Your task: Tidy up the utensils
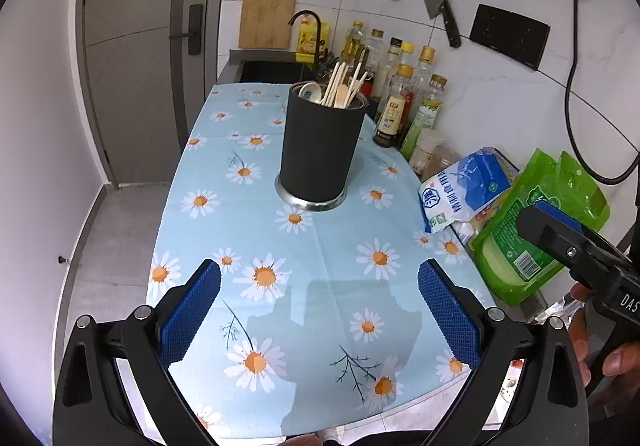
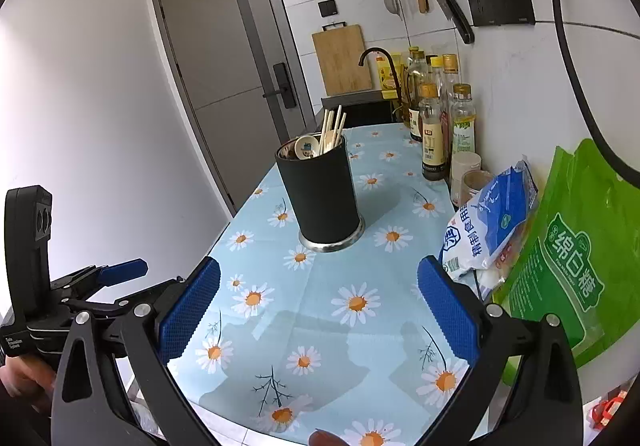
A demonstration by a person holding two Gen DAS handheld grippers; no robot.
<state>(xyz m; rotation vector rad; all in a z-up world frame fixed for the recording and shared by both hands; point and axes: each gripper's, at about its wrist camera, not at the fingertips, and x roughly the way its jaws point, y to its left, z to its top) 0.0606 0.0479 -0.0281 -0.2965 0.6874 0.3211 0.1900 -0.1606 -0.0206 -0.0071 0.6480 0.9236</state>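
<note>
Wooden chopsticks (image 1: pixel 340 82) stand upright in black holder (image 1: pixel 320 150); left gripper (image 1: pixel 319 310) and right gripper (image 2: pixel 319 310) jaws wide, empty.

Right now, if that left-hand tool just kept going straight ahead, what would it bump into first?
Probably the black utensil holder, standing upright straight ahead of the left gripper. Only bare daisy tablecloth lies between; depth is hard to judge.

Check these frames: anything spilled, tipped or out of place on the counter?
Nothing stands out. The black utensil holder stands upright on the daisy tablecloth, with chopsticks and spoons inside it. The bottles are upright along the wall. Both grippers, left and right, are open and empty.
</note>
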